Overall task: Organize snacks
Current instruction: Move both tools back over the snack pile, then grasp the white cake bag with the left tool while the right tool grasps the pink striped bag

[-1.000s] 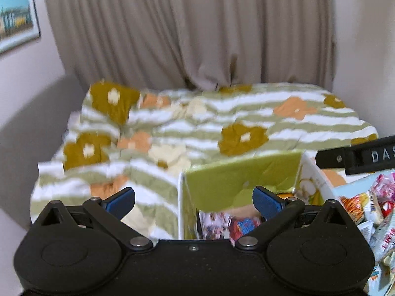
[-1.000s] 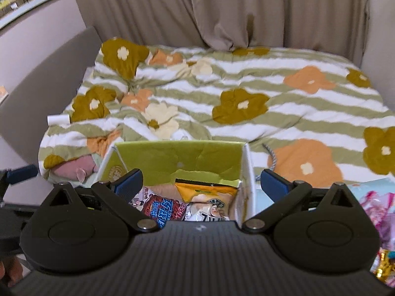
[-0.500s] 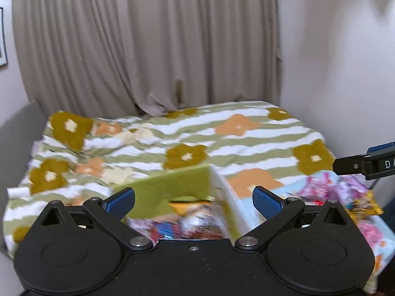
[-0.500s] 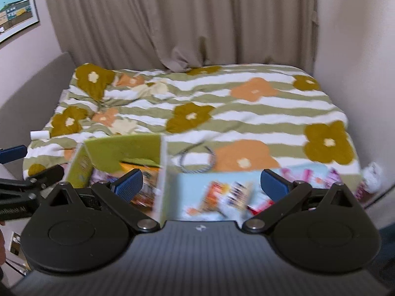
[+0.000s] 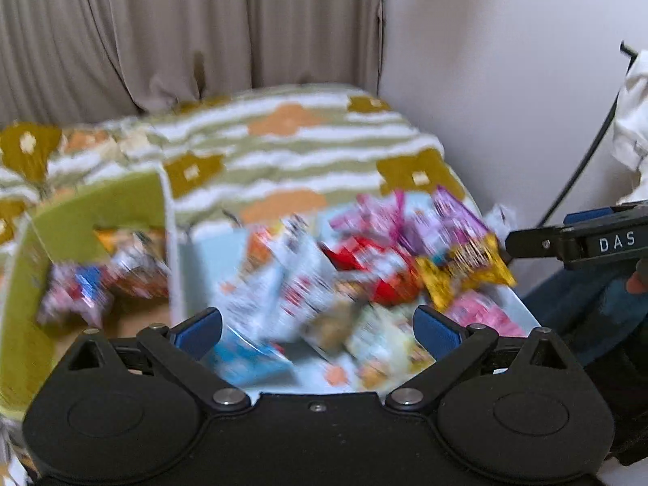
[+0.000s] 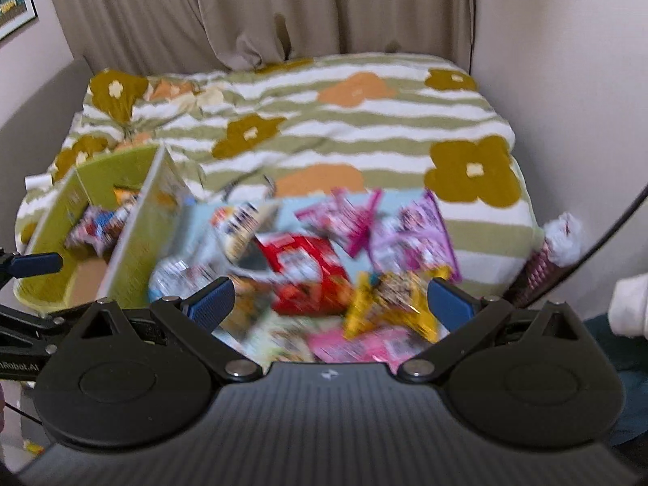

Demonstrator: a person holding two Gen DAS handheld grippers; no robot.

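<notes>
Blue-tipped left claw (image 5: 318, 330) and right claw (image 6: 330, 303) gape above snacks (image 6: 324, 267)

We see a green box (image 6: 109, 178), a pale blue tray (image 5: 202, 259), red (image 6: 303, 267), yellow (image 6: 389, 303) and pink (image 6: 344, 218) packets, blue fingertips (image 6: 210, 303), and a green-striped quilt (image 6: 364, 129) with ochre and orange flowers.

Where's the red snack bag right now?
In the right wrist view the red snack bag lies mid-pile on the light blue tray, right of the green box, with the yellow bag to its right.
</notes>
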